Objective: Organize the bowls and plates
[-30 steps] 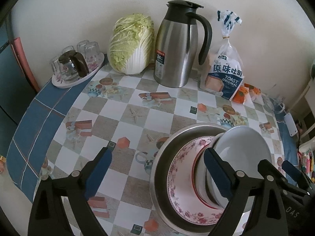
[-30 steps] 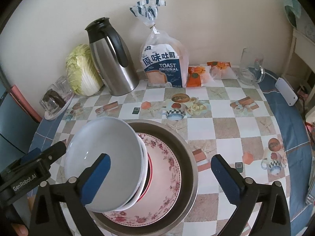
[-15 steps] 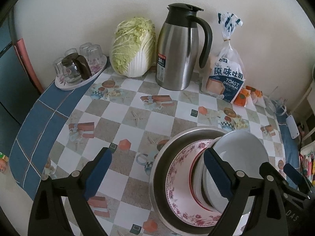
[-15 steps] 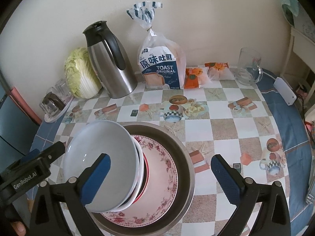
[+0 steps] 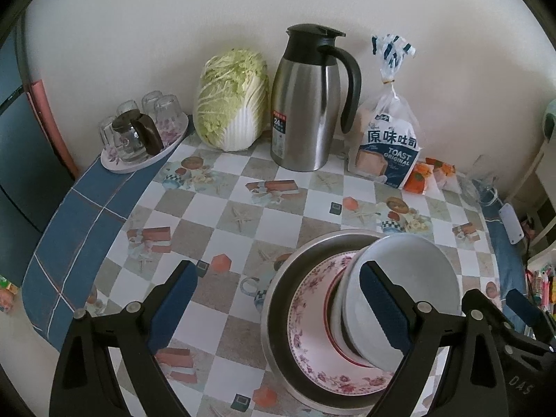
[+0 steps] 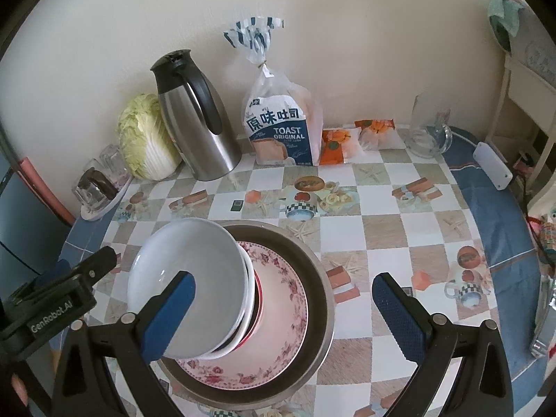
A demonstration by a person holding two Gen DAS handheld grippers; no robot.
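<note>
On the checkered worktop (image 6: 389,229), at about five o'clock in the left wrist view and seven o'clock in the right, a metal basin (image 6: 321,288) holds a floral plate (image 6: 288,299) with a stack of white bowls (image 6: 194,271) resting on it, leaning toward the basin's left side. Both the left claw (image 5: 278,307) and the right claw (image 6: 283,316) hang above with fingers spread wide, gripping nothing. At twelve o'clock along the wall stand a cabbage (image 5: 231,99), a steel thermos (image 5: 307,104) and a bag of toast (image 6: 279,128).
</note>
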